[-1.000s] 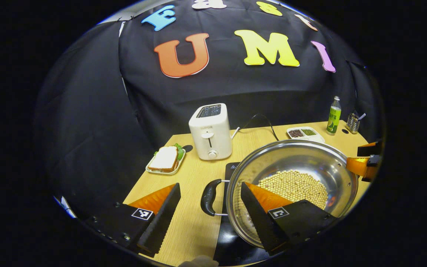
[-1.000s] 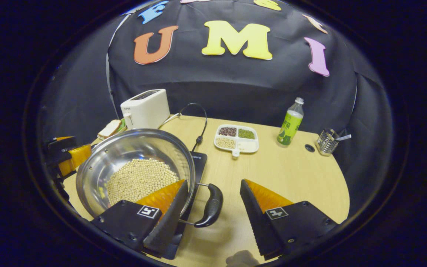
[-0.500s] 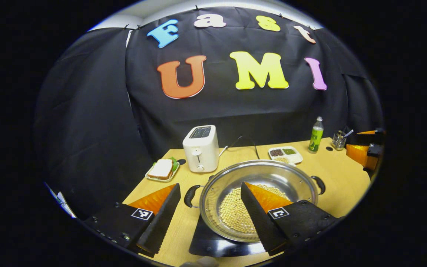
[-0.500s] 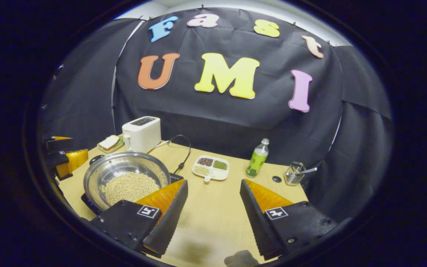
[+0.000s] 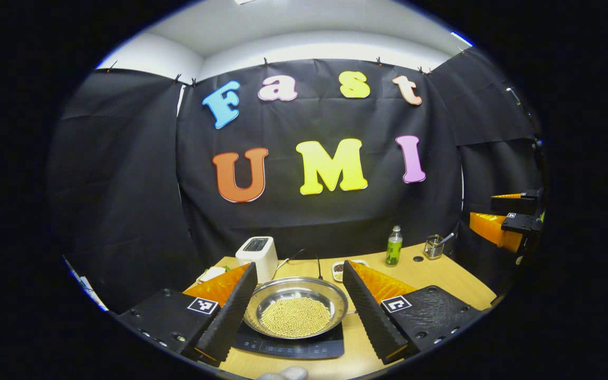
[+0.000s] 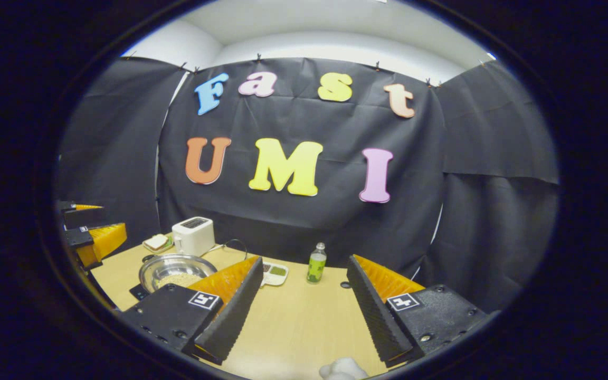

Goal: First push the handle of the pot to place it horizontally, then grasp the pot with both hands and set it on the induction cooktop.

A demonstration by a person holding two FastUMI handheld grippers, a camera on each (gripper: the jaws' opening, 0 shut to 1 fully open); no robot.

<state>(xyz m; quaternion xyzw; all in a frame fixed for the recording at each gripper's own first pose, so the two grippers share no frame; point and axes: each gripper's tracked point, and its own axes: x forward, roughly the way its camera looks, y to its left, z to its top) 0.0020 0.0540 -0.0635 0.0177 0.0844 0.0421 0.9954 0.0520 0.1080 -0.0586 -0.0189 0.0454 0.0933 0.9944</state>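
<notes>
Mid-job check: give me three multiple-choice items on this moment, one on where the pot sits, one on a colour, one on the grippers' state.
1. Where is the pot?
A. on the induction cooktop
B. on the toaster
C. on the bare table

2. What colour is the toaster?
A. red
B. white
C. green

3. How do the left gripper and the right gripper stand?
A. both shut on the pot
B. one shut on the bottle
C. both open, holding nothing

Answers:
1. A, the black cooktop lies right beneath the pot.
2. B, its body shows white by the wall.
3. C, each gripper's fingers stand wide apart, above the table.
</notes>
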